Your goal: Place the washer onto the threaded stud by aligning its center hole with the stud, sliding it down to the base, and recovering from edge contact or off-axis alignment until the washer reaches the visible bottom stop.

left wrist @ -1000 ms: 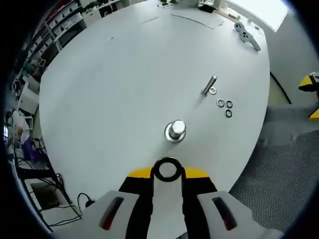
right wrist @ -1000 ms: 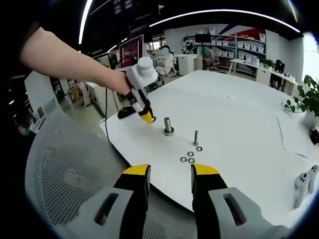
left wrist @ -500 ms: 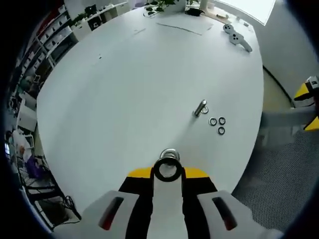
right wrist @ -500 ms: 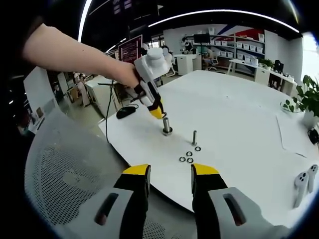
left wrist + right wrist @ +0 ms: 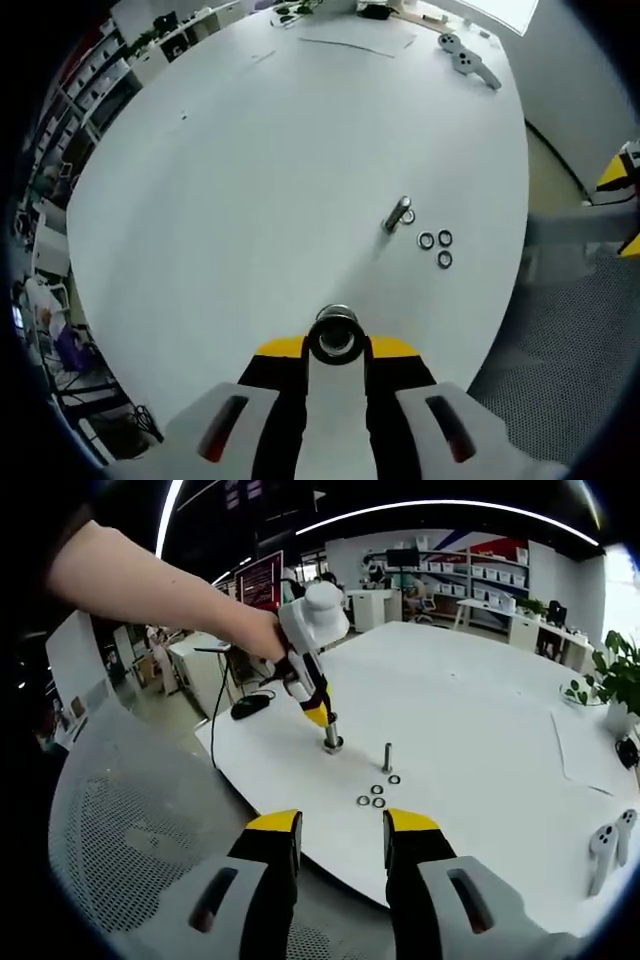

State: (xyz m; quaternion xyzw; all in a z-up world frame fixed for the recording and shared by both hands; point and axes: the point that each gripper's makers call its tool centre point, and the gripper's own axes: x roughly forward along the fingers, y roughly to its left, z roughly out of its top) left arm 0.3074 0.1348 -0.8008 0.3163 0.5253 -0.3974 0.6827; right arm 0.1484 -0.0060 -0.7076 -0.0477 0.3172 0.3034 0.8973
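the left gripper (image 5: pixel 336 345) gripped the washer (image 5: pixel 336 343) at its tips, right over the top of the stud (image 5: pixel 337 318) on the white table (image 5: pixel 250 160). in the right gripper view, that gripper (image 5: pixel 318 715) met the stud (image 5: pixel 331 734). the right gripper (image 5: pixel 340 835) hung apart, spread and holding nothing. a second stud (image 5: pixel 398 213) and three spare washers (image 5: pixel 437 246) lay nearby.

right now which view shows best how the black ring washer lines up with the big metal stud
The left gripper view: it looks down through the black ring washer in the left gripper's closed jaws, with the big metal stud's top right behind its hole. The right gripper view shows the stud small from the side, the washer too small to make out.
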